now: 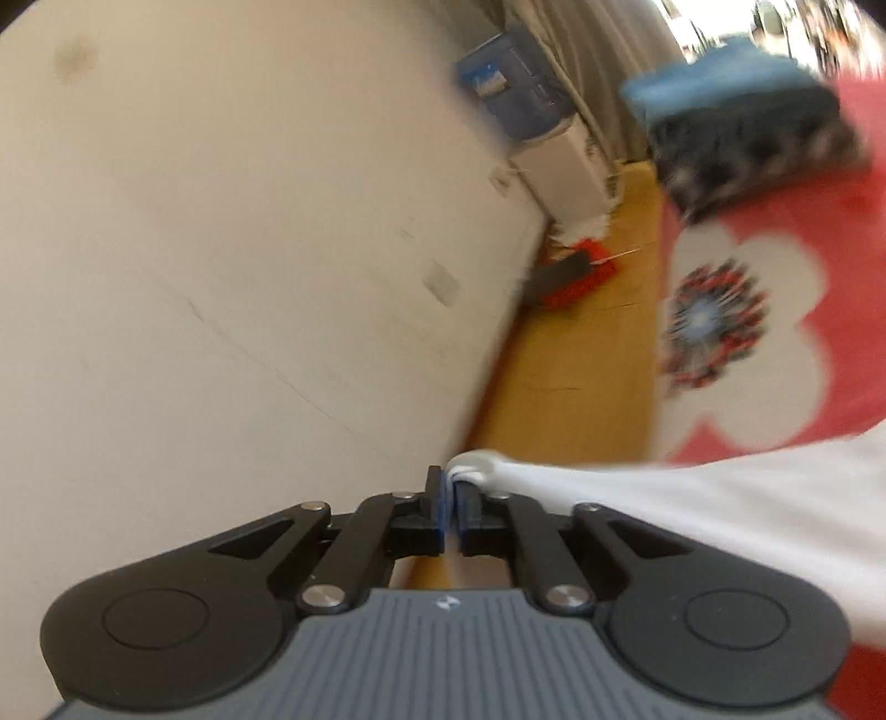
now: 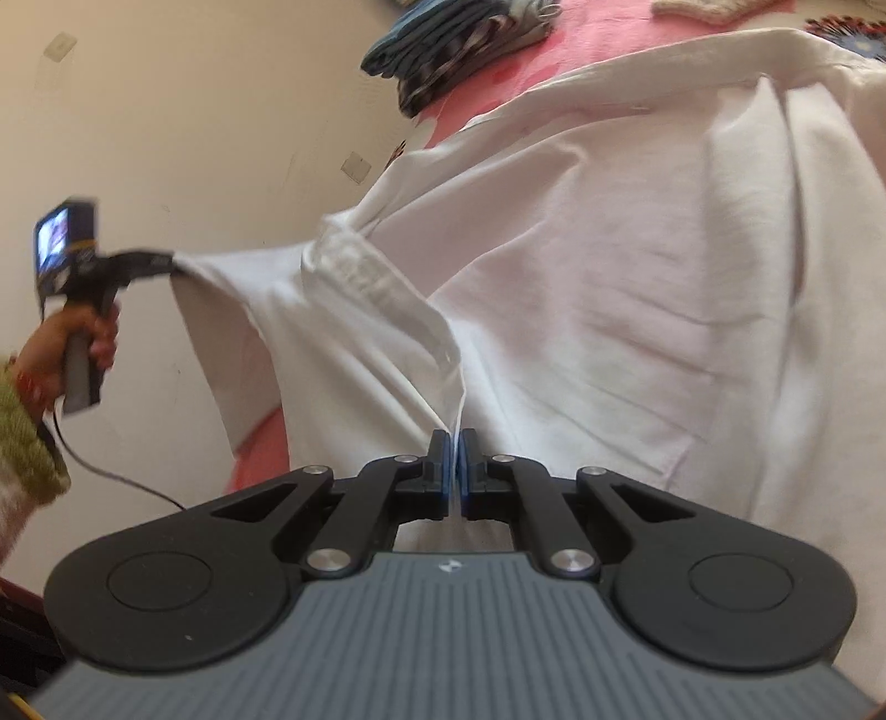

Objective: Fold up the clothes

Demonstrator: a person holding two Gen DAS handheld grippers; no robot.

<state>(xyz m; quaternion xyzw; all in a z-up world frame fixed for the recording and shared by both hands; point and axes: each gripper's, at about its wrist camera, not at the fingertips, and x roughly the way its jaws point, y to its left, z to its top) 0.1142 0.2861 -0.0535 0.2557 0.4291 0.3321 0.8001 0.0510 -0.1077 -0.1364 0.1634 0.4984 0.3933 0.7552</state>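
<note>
Two grippers, one white shirt (image 2: 581,288) stretched between them. Shirt lifted off the near part of a red bedspread (image 2: 498,61) with a white flower print, long axis running from the right gripper up and left to the left one, far hem draped toward the spread's far edge. Collar band (image 2: 382,288) slanting down toward the right gripper (image 2: 454,459), jaws closed tight on a thin edge of the cloth. Left gripper (image 2: 171,263), seen in a hand (image 2: 83,338) over by the cream wall (image 1: 221,249), clamped on a bunched corner of the shirt. Beyond, at the spread's far corner, a stack of folded clothes (image 2: 459,44), blue over black-and-white check. Beside the bed, a strip of wooden floor (image 1: 587,343), a white box (image 1: 559,166), a red brush (image 1: 565,277).
</note>
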